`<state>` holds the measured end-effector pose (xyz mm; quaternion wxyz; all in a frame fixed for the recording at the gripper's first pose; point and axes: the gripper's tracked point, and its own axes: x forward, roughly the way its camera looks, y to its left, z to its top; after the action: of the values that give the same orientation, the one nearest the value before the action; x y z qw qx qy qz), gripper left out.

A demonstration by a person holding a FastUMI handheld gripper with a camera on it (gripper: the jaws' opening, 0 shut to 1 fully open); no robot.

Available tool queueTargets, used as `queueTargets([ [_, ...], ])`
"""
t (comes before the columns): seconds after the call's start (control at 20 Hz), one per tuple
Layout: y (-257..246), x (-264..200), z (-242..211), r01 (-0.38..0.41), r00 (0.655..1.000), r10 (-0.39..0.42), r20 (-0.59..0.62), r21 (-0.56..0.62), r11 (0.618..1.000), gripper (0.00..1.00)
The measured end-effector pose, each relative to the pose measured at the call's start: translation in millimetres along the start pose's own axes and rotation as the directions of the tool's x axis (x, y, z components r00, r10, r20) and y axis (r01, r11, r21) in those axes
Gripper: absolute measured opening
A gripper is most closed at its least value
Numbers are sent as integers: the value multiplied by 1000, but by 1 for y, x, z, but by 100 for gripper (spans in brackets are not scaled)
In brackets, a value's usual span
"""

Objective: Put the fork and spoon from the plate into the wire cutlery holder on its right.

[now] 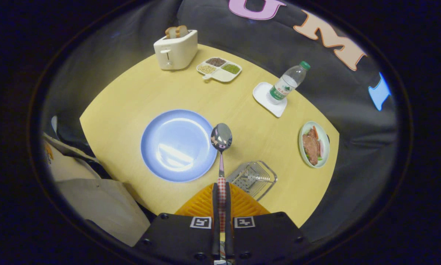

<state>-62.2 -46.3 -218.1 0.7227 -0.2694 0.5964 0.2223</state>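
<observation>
The gripper (222,195) was seen clenched on the checked red-and-white handle of a shiny metal spoon (221,141); the handle was pressed between both fingers (215,198). The spoon was held out ahead of the fingers towards 12 o'clock, with its bowl lifted above the yellow wooden table (139,95), beside the right rim of the round blue plate.

The round blue plate (178,145) was found just ahead of the fingers at about 11 o'clock, and its surface was seen bare and glossy. The silver wire cutlery holder (253,178) was placed just beside the fingers at about 1 o'clock, to the right of the plate, near it but apart. It could not be told whether a fork lay inside the holder.

Further out, at about 2 o'clock, a small pale green plate with slices of meat (313,144) was set near the table edge. At about 1 o'clock, beyond the holder, a clear plastic bottle with a green cap (288,82) was standing on a white square coaster (266,101). At 12 o'clock, a white divided dish with beans and grains (219,69) was laid, and just to its left a cream toaster with two bread slices (176,49) was placed. At about 8 o'clock a beige sleeve (95,191) of a person was seen.
</observation>
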Motion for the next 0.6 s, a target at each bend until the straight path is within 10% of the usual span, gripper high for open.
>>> queueTargets([
  [0.6,-65,-10,-55,45,980,-65,-187,-109,993,8],
])
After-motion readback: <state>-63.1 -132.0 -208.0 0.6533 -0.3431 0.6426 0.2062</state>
